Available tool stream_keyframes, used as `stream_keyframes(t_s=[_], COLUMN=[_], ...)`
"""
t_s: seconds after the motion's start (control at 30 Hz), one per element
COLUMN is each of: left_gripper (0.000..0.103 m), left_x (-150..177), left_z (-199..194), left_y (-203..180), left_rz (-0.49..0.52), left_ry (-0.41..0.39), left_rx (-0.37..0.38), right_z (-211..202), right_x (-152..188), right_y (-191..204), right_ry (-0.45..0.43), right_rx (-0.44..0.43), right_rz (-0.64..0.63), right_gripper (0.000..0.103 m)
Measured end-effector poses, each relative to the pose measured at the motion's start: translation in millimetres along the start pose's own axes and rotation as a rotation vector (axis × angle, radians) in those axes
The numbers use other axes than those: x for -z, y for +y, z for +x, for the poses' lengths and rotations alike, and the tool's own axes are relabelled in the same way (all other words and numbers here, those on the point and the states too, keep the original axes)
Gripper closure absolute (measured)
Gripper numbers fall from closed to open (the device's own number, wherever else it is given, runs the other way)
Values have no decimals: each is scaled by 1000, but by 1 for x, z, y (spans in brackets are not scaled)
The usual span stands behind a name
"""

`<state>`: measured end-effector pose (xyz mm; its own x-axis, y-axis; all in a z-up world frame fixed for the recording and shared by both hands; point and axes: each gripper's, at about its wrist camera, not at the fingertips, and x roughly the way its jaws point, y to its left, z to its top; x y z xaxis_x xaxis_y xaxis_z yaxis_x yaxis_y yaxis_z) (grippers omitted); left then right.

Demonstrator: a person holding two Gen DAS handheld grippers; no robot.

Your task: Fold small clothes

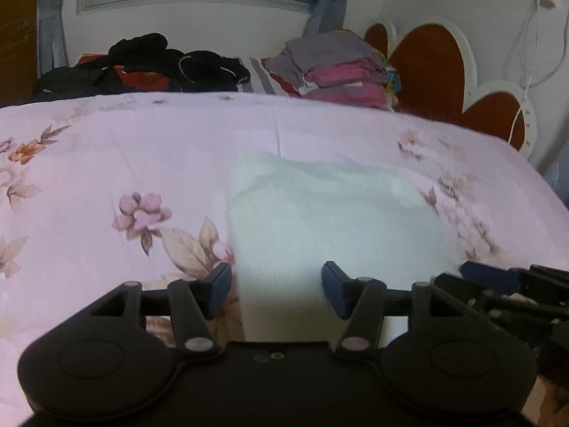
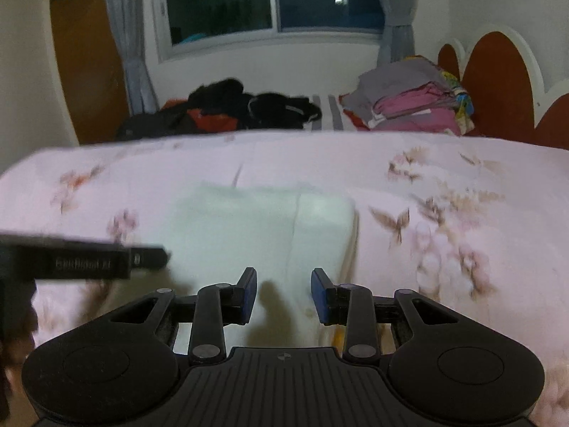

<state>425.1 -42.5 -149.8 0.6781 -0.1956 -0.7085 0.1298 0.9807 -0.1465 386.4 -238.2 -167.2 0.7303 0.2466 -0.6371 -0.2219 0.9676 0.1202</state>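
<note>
The white garment (image 1: 320, 220) lies flat on the floral bedspread (image 1: 106, 163), directly ahead of both tools at 12 o'clock in each wrist view. The left gripper (image 1: 276, 290) has its jaws apart, holding nothing; its near edge of cloth runs between the two blue pads, with the garment's left border just inside the pad at 9 o'clock. The right gripper (image 2: 283, 295) likewise has its jaws apart and empty, poised over the near hem, with the garment's right border toward 2 o'clock. Both tools sit side by side at the same near edge; neither is clearly nearer, though the left one appears centred on the cloth and the right one lies toward its right part. The garment's long axis appears to run from 6 to 12 o'clock, away from the tools; the lens distortion makes this uncertain. The garment is pale, ribbed, and already doubled: in the right wrist view a seam or fold line runs from 6 toward 12 o'clock, and the right-hand border looks thick and rounded. A stack of folded clothes (image 2: 409, 106) sits far off at 1 o'clock, and a dark pile (image 2: 231, 110) at 11 o'clock.
</note>
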Motion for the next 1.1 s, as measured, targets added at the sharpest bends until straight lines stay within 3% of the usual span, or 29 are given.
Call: stream_keyframes(t_s=[0.07, 0.13, 0.3, 0.47, 0.8, 1.1], left_gripper=[47, 47, 47, 47, 44, 41], left_x=[2, 1, 6, 17, 47, 40], left_z=[1, -1, -13, -22, -29, -35], left_y=[-4, -7, -11, -16, -21, -21], left_rz=[12, 21, 29, 29, 33, 27], left_ry=[0, 4, 18, 46, 95, 96], left_rx=[-13, -24, -20, -15, -26, -20], right_z=[10, 12, -17, -40, -39, -48], right_x=[7, 7, 6, 18, 58, 49], right_y=[-3, -12, -12, -6, -8, -14], right_ry=[41, 61, 21, 33, 142, 138], right_rx=[46, 39, 18, -12, 8, -6], right_rz=[-2, 49, 68, 62, 70, 104], right_gripper=[69, 69, 69, 69, 69, 69])
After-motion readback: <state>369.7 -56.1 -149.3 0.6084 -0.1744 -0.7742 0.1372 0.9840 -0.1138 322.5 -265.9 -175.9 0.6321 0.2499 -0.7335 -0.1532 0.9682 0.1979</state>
